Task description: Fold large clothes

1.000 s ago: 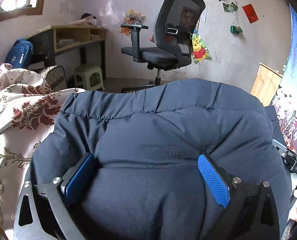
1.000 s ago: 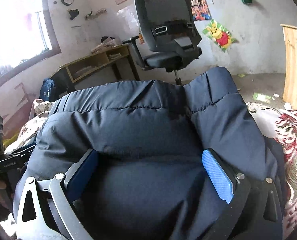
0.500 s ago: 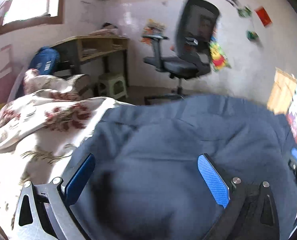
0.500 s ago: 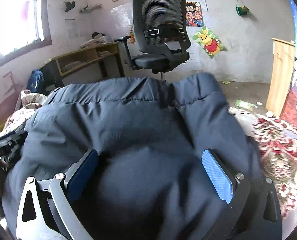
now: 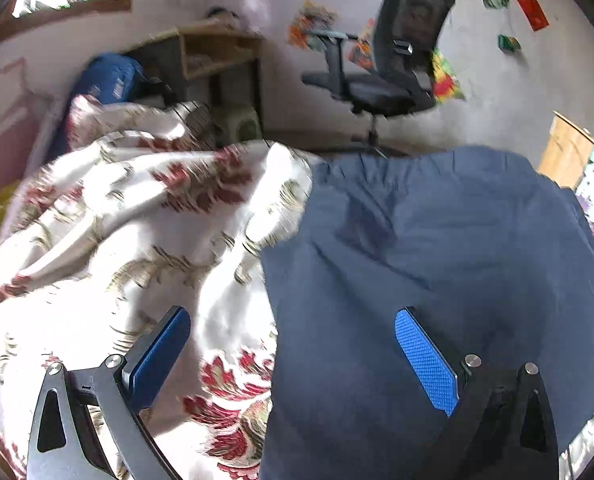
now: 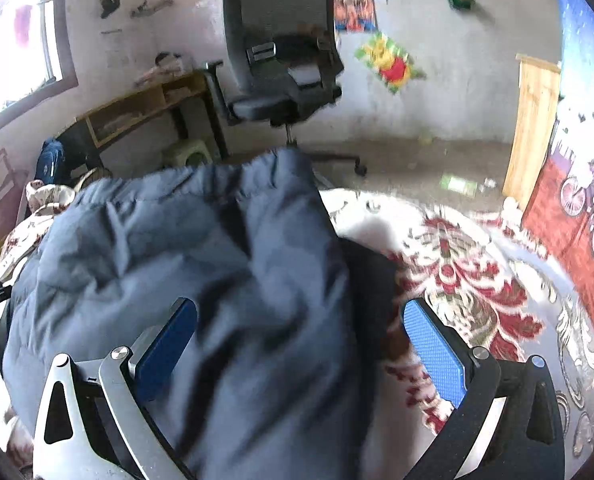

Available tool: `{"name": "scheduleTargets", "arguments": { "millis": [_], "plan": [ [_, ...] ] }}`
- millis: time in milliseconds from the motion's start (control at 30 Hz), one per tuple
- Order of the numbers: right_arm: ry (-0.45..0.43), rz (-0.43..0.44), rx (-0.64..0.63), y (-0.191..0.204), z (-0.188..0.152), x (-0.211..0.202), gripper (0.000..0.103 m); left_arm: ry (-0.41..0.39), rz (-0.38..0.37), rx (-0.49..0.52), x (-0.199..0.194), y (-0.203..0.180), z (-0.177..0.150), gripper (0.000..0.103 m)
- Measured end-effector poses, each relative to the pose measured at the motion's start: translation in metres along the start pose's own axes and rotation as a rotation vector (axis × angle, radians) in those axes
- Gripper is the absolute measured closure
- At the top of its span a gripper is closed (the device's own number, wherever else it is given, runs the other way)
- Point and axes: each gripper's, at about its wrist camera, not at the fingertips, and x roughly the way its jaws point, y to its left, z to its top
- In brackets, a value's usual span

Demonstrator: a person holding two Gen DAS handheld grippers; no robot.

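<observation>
Navy jacket between parted jaws

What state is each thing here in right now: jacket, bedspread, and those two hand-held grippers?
Jacket: puffy, bunched, lying on the bedspread.
Bedspread: rumpled, partly covered by the jacket.
Left hand-held gripper: open, over the jacket's edge.
Right hand-held gripper: open, over the jacket's edge.

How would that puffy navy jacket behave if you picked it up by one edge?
The navy jacket would probably sag and drape, since it already creases over the floral bedspread. Its quilted, padded look suggests light for its bulk. The smooth shell may slip from a loose pinch.
</observation>
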Motion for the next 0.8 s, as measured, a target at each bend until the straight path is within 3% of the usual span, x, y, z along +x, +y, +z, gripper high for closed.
{"name": "scheduleTargets", "arguments": {
  "millis": [200, 367, 467, 633, 800],
  "plan": [
    [0.182, 0.117, 0.081, -0.023, -0.013, 0.048, 0.002, 0.106, -0.128, -0.039, 0.030, 0.000, 0.002, 0.000],
    [0.124, 0.218, 0.126, -0.039, -0.024, 0.057, 0.001, 0.177, -0.239, -0.063, 0.051, 0.005, 0.000, 0.000],
    [0.108, 0.203, 0.102, -0.035, -0.026, 0.058, 0.001, 0.264, -0.367, -0.155, 0.073, 0.016, -0.006, 0.000],
    [0.107, 0.201, 0.097, -0.033, -0.028, 0.061, 0.001, 0.331, -0.531, -0.333, 0.094, 0.037, -0.026, 0.000],
    [0.159, 0.213, 0.100, -0.032, -0.020, 0.065, 0.001, 0.350, -0.522, -0.324, 0.093, 0.030, -0.028, 0.000]
  ]
}}
